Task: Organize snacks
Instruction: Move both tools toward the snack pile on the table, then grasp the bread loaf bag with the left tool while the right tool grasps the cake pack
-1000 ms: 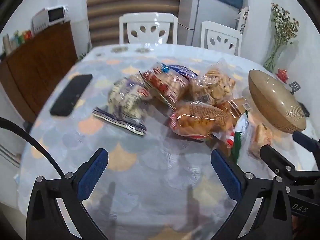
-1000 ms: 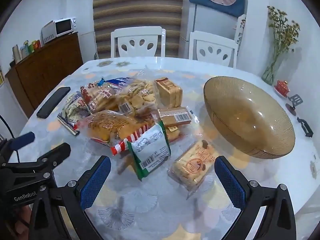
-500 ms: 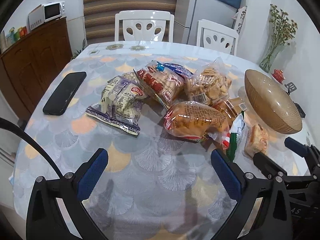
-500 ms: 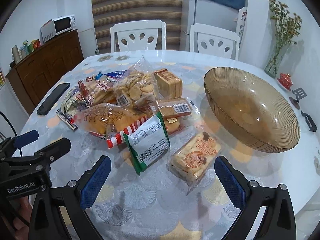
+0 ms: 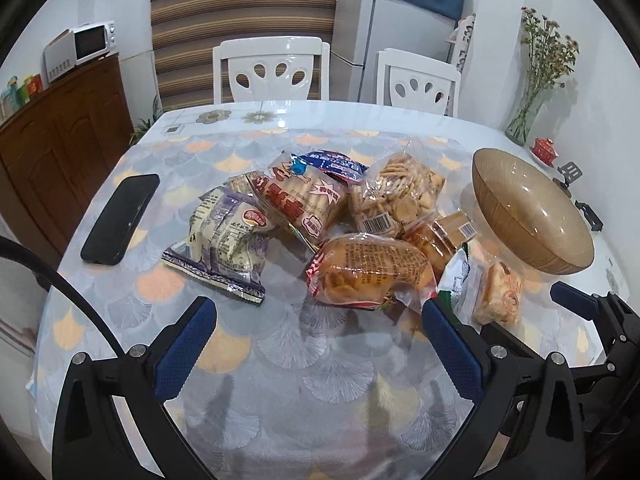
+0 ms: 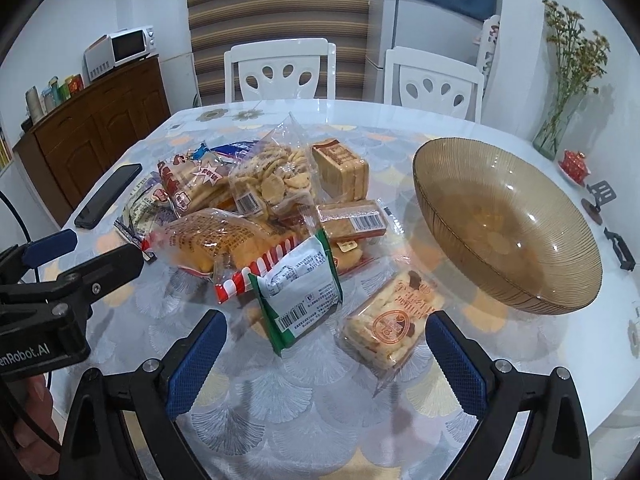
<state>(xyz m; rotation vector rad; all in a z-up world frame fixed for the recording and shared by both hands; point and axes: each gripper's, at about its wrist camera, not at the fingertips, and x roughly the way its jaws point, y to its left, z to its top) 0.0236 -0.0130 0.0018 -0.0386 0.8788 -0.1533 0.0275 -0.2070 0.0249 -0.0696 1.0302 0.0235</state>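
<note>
Several snack packets lie heaped mid-table: a purple-and-cream bag (image 5: 224, 246), a red-lettered biscuit bag (image 5: 302, 200), a clear cracker bag (image 6: 276, 178), an orange bread bag (image 5: 372, 270), a green-and-white packet (image 6: 302, 298) and a small cake pack (image 6: 394, 318). An empty amber glass bowl (image 6: 506, 224) stands to their right. My left gripper (image 5: 318, 346) hovers open near the table's front, short of the bread bag. Just short of the green packet and cake pack, my right gripper (image 6: 326, 350) is open too. Neither holds anything.
A black phone (image 5: 120, 218) lies at the table's left. Two white chairs (image 5: 276, 70) stand behind the table, a wooden sideboard (image 5: 60, 132) on the left. A vase with dried flowers (image 6: 560, 124), a red cup and small black stands sit at the right edge.
Both views have pulled back and risen slightly, so the snack pile and bowl sit farther ahead. Nothing on the table has moved, and both grippers stay open.
</note>
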